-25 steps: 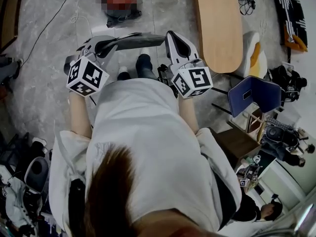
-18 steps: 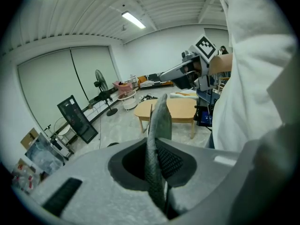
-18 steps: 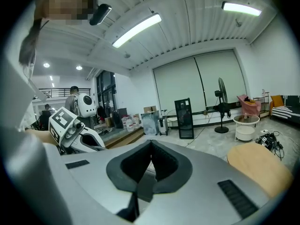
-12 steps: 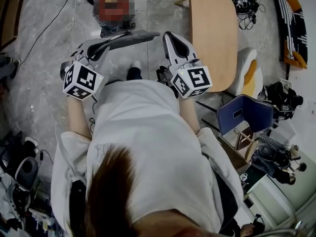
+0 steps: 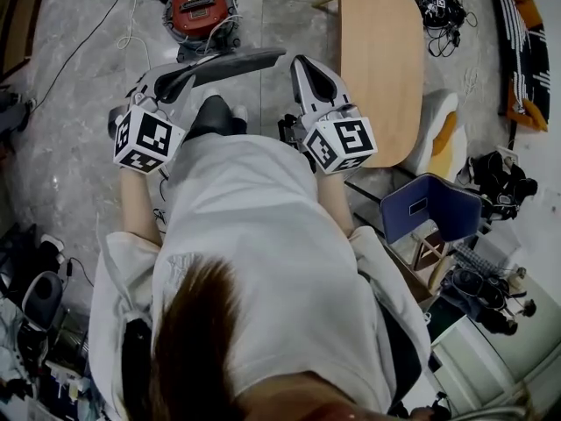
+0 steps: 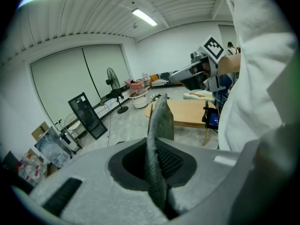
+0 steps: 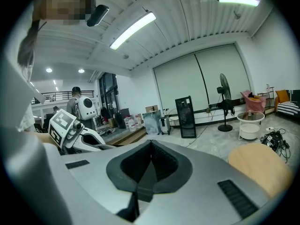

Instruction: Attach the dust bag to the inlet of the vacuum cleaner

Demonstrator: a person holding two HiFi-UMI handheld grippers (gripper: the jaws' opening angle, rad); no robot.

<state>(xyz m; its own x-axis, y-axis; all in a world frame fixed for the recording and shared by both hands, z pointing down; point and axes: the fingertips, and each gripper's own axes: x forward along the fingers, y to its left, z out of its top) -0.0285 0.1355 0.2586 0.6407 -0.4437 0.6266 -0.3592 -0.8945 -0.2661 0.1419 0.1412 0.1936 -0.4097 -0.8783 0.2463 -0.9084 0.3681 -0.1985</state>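
The red canister vacuum cleaner (image 5: 202, 3) stands on the floor at the top of the head view, well ahead of both grippers. My left gripper (image 5: 166, 84) is shut on the grey, flat dust bag (image 5: 230, 63), which sticks out to the right towards the other gripper. In the left gripper view the dust bag (image 6: 158, 125) stands edge-on between the pads of that gripper (image 6: 157, 165). My right gripper (image 5: 303, 63) is shut and holds nothing, its tip just right of the bag's free end. The right gripper view shows its jaws (image 7: 140, 182) pressed together, empty.
A long oval wooden table (image 5: 381, 51) stands right of the vacuum cleaner. A blue chair (image 5: 429, 204) and piled gear lie further right. A white cable (image 5: 131, 24) runs over the marble floor at the left. More clutter (image 5: 35, 296) fills the lower left.
The person has stepped forward, and both grippers went along. The floor, table and chair have slid in the head view. The bag stays in the left gripper.
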